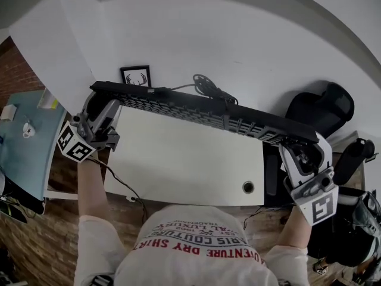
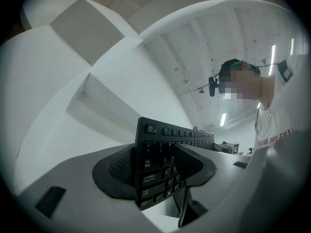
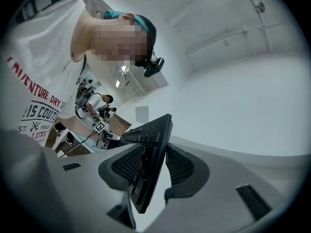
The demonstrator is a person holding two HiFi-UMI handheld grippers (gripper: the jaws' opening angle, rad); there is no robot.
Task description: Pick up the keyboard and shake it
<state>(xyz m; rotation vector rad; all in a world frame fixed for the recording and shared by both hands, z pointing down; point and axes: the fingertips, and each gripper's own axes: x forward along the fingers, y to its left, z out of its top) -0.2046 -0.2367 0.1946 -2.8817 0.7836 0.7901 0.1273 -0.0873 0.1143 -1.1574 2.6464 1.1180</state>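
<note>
A long black keyboard [image 1: 202,109] hangs above the white desk [image 1: 178,159], running from the upper left down to the right and tipped up on its long edge. My left gripper [image 1: 100,103] is shut on its left end, and the left gripper view shows the keys [image 2: 155,164] clamped between the dark pads [image 2: 119,171]. My right gripper [image 1: 297,146] is shut on the right end. In the right gripper view the keyboard's thin edge [image 3: 148,149] sits between both ribbed pads [image 3: 127,165]. The keyboard's cable [image 1: 208,85] trails off behind it.
A small framed antler picture [image 1: 136,76] stands at the desk's back left. A cable hole [image 1: 248,187] sits near the desk's front right corner. A black office chair [image 1: 321,109] is on the right and a blue table [image 1: 24,142] on the left. The floor is brick-patterned.
</note>
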